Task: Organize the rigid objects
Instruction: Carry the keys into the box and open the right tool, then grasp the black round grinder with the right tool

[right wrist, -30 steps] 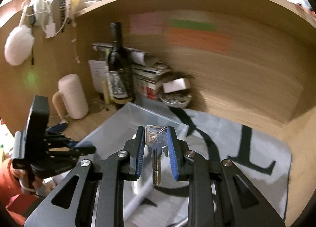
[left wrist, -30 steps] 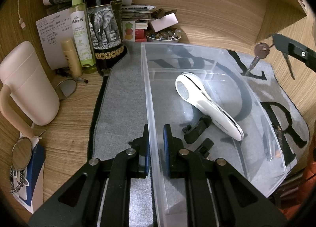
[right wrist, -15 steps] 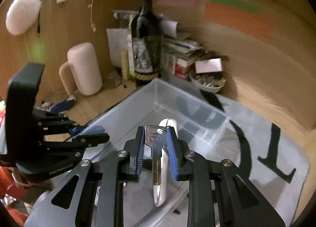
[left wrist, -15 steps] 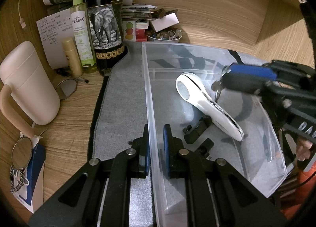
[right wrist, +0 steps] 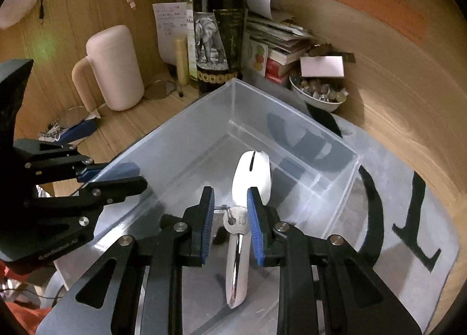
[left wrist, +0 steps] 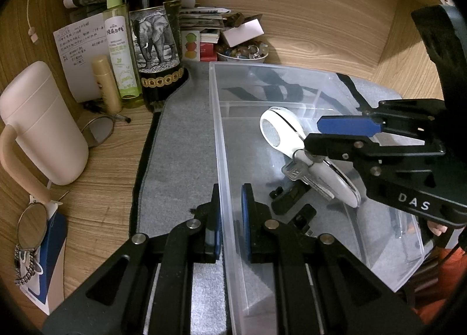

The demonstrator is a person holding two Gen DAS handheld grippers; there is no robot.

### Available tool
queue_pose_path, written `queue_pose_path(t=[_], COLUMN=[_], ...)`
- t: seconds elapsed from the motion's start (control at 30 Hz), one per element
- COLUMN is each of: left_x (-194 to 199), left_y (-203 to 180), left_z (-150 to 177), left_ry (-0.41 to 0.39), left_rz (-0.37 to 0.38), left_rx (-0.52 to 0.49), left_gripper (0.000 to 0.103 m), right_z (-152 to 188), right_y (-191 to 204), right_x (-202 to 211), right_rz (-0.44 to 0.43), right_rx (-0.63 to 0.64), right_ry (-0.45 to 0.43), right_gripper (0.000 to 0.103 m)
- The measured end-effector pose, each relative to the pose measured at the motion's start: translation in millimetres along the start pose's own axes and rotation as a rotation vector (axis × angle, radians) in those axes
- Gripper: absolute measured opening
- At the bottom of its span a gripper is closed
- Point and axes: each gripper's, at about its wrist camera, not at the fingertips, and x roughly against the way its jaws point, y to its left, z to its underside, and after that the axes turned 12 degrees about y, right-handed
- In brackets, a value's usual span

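- Key [right wrist: 236, 222], on a thin ring, hangs inside the clear bin [left wrist: 217, 119], low over its floor and just in front of the white handheld gadget [left wrist: 280, 130]. Whether it touches the gadget cannot be told.
- Far left on the desk [left wrist: 96, 189], a pink mug [left wrist: 43, 122] and a dark bottle [left wrist: 154, 43] stand well clear of the work.
- Left claw [left wrist: 230, 192] is pinched fully down on the bin's left wall, one pad outside and one inside, steadying the bin on the grey mat [left wrist: 181, 142].
- Inside the bin, a black clip [left wrist: 289, 197] lies near the front, beside the gadget's handle.
- Right claw [right wrist: 230, 189] reaches in from the right, its pads only a narrow gap apart. It has the key by the flat head and ring, with the blade pointing down. The head leans to one pad, so the grip looks slack.
- Handling, as a judgement: the key is small, stiff, light and smooth metal, so it will pivot or slip if pinched on an edge. Its broad flat head is the place to hold it, squarely between the pads. The ring is too thin and loose to trust.
- The key should drop without harm, though it may bounce off the gadget's hard shell.
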Motion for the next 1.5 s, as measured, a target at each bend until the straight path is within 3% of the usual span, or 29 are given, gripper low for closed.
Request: queue_pose_path(t=[0.1, 0.23, 0.37, 0.5, 0.67, 0.87, 1.37, 1.5], left_x=[-0.1, -0.1, -0.1, 0.1, 0.1, 0.5, -2.6, -2.8], left_y=[0.4, 0.2, -0.2, -0.6, 0.1, -0.3, -0.6, -1.3], left_z=[0.2, 0.3, -0.1, 0.0, 0.4, -0.2, 0.6, 0.6], left_ry=[0.001, -0.001, -0.001, 0.000, 0.000, 0.001, 0.010, 0.011], left_rz=[0.001, 0.002, 0.002, -0.001, -0.001, -0.003, -0.015, -0.015], left_rx=[0.000, 0.001, 0.002, 0.000, 0.002, 0.001, -0.006, -0.005], left_gripper=[0.011, 0.011, 0.011, 0.011, 0.011, 0.011, 0.011, 0.011], right_z=[1.3, 5.2, 11.5, 23.8, 45.7, 77.2, 149.8, 158.6], right_y=[0.9, -1.9, -10.2, -23.2, -43.9, -65.5, -79.8, -81.1], right_x=[2.0, 13.5, 33.0, 55.2, 76.5, 78.3, 39.0, 34.3], right_rz=[0.000, 0.017, 0.037, 0.081, 0.133, 0.169, 0.120, 0.109], right_rx=[0.001, -0.008, -0.036, -0.075, -0.140, -0.220, -0.355, -0.363], right_ry=[-0.007, -0.041, -0.086, -0.136, -0.161, -0.118, 0.045, 0.071], right_gripper=[0.024, 0.036, 0.039, 0.051, 0.051, 0.051, 0.051, 0.043])
